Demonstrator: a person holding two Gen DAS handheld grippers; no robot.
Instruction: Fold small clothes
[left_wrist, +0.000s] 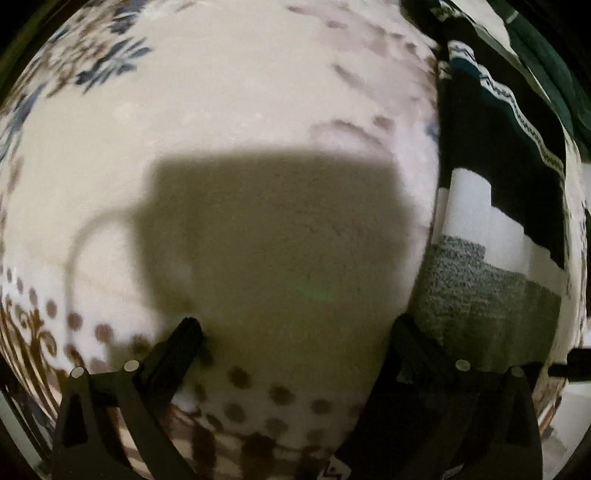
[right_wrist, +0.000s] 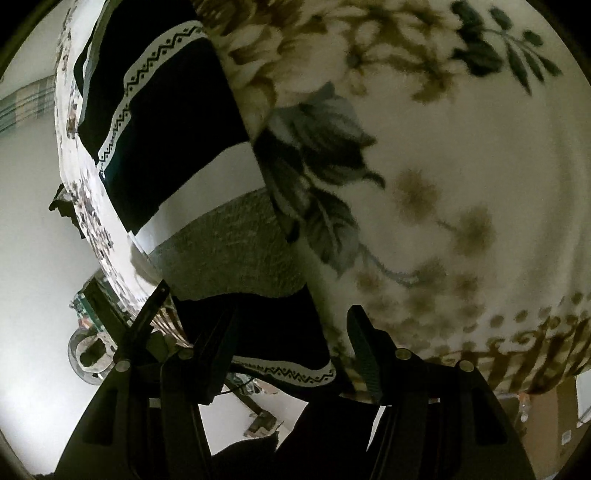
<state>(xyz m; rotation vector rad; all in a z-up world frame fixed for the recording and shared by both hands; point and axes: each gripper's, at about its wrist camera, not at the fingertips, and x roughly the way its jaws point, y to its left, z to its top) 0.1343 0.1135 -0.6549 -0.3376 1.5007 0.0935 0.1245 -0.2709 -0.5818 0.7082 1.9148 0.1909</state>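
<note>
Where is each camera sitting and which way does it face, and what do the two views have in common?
Left wrist: sits on the left tool, looking down along its open fingers at the floral blanket; the striped garment lies at right.
Right wrist: sits on the right tool, looking along its open fingers at the striped garment; the blanket fills the right, floor at left.
Shared: the same garment and blanket.
</note>
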